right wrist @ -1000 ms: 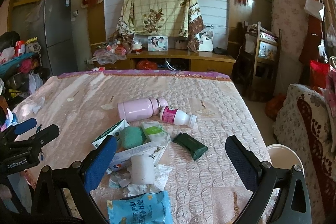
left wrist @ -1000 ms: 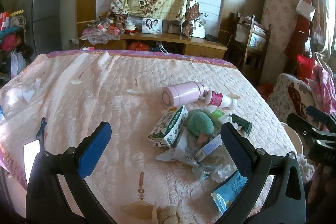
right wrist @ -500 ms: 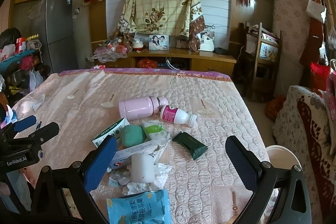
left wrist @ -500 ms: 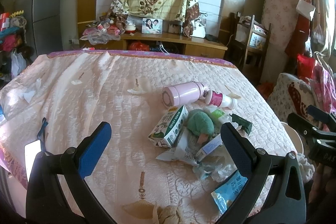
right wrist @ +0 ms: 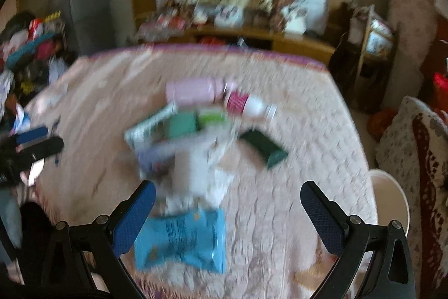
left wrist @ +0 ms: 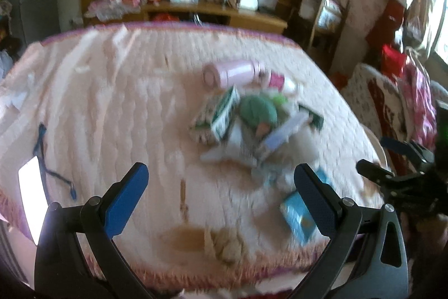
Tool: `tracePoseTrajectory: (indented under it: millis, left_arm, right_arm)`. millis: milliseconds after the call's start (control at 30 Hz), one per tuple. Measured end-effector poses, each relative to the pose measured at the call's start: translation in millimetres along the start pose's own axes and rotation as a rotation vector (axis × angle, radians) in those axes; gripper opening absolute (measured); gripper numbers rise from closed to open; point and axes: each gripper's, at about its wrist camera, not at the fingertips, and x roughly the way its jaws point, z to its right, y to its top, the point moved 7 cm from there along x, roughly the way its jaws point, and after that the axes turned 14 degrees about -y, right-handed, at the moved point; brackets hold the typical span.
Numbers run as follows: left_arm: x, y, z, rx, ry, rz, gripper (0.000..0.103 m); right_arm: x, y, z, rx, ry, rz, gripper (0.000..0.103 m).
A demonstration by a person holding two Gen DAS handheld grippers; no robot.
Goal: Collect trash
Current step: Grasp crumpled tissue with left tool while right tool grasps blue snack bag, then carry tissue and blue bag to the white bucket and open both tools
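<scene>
With both the left gripper (left wrist: 221, 181) and right gripper (right wrist: 228, 198) gaping empty above the trash (right wrist: 193, 136) heaped mid-bed (left wrist: 112, 108), a hasty grab risks scattering the pile or snagging quilt.

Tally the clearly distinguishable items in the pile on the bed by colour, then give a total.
Pink: 1, the pink cylindrical flask
Blue: 1, the blue snack packet
Dark green: 1, the dark green flat packet
White: 1, the white bottle with magenta label
Total: 4; the blurred rest is left uncounted.
</scene>
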Motion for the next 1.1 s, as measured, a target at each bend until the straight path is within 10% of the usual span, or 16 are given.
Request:
tracePoseTrajectory:
  millis: [433,533,767,1100]
  left_arm:
    - [45,-80,-1,-0.026,-0.018,-0.267,0.101]
    - [55,-85,0,-0.001,-0.002,-0.302,0.091]
    - [76,-96,0,0.044,-0.004,-0.379,0.023]
    - [75,-63,40,0.068,-0.116,-0.355,0.018]
  right_arm:
    - [54,-65,-17,0.008,0.131,-0.240,0.100]
    - [61,-68,-22,0.022,0.164,-0.253,0.084]
    - [62,-66,-23,0.085,0.246,-0.206,0.029]
    - [23,-46,28,0.096,0.197,-0.083,0.018]
